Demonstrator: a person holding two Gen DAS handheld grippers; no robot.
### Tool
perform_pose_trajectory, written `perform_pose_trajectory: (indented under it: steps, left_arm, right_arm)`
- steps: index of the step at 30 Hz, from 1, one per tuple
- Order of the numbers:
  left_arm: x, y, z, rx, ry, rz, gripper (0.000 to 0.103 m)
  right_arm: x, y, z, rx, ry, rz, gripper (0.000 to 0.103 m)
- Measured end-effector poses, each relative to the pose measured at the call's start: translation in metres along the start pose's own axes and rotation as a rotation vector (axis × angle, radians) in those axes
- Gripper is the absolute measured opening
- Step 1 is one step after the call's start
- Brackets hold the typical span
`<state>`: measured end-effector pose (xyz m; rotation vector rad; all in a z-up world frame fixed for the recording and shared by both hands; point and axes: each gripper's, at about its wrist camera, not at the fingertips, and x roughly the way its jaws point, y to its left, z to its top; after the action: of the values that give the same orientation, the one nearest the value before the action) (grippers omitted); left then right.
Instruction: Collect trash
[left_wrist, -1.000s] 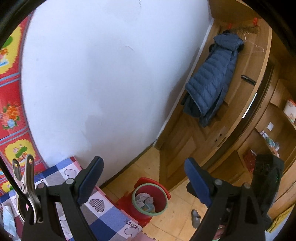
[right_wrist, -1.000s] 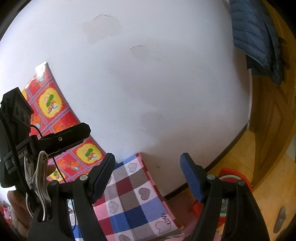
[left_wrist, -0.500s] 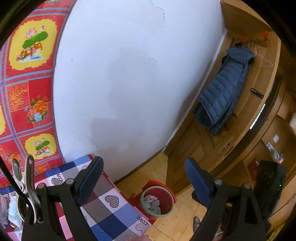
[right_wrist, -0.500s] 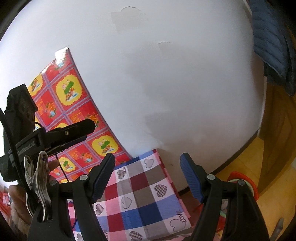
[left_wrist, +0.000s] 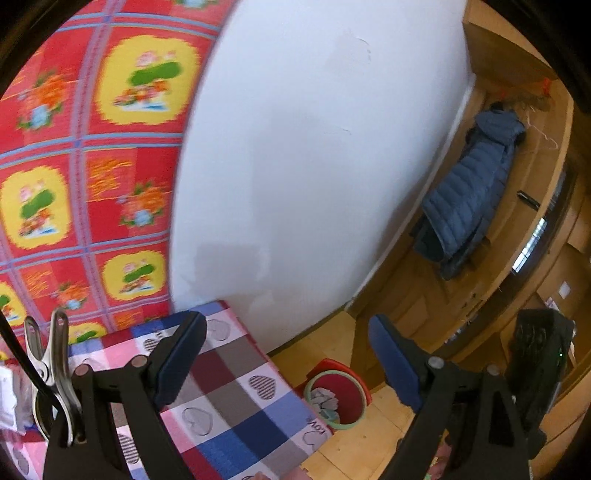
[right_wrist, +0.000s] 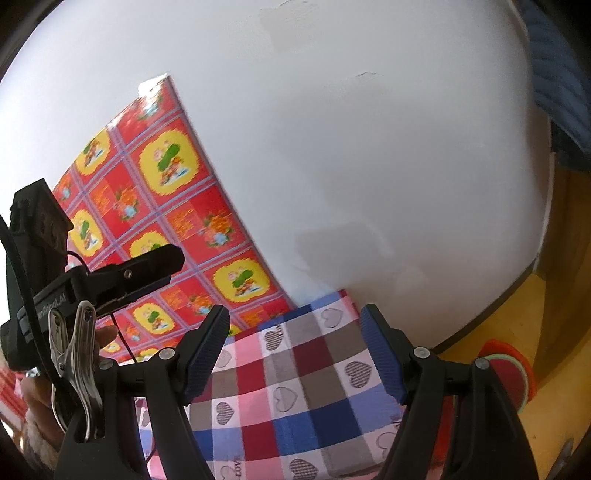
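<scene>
Left gripper (left_wrist: 286, 360): jaws spread wide, nothing between the blue pads. Right gripper (right_wrist: 293, 352): likewise released and empty, above the heart-patterned checked tablecloth (right_wrist: 303, 384). Beyond the table edge, on the wooden floor: red trash bin (left_wrist: 337, 394) with green rim, holding what looks like crumpled paper. Farther off: blue puffer jacket (left_wrist: 467, 195) hanging on a wooden door.

Checked heart-print tablecloth (left_wrist: 236, 398) — floor bin (left_wrist: 338, 398)
</scene>
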<state>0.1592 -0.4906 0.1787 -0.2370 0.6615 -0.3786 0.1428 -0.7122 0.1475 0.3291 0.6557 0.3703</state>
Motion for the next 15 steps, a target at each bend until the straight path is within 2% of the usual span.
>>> perform_pose_trajectory:
  steps: [8, 15]
  left_arm:
    - [-0.025, 0.046, -0.007, -0.111, -0.025, 0.052, 0.092]
    - [-0.056, 0.078, -0.004, -0.140, -0.053, 0.101, 0.092]
  right_arm:
    - [0.026, 0.044, -0.010, -0.056, 0.067, 0.086, 0.075]
    - [0.047, 0.078, -0.018, -0.086, 0.115, 0.153, 0.075]
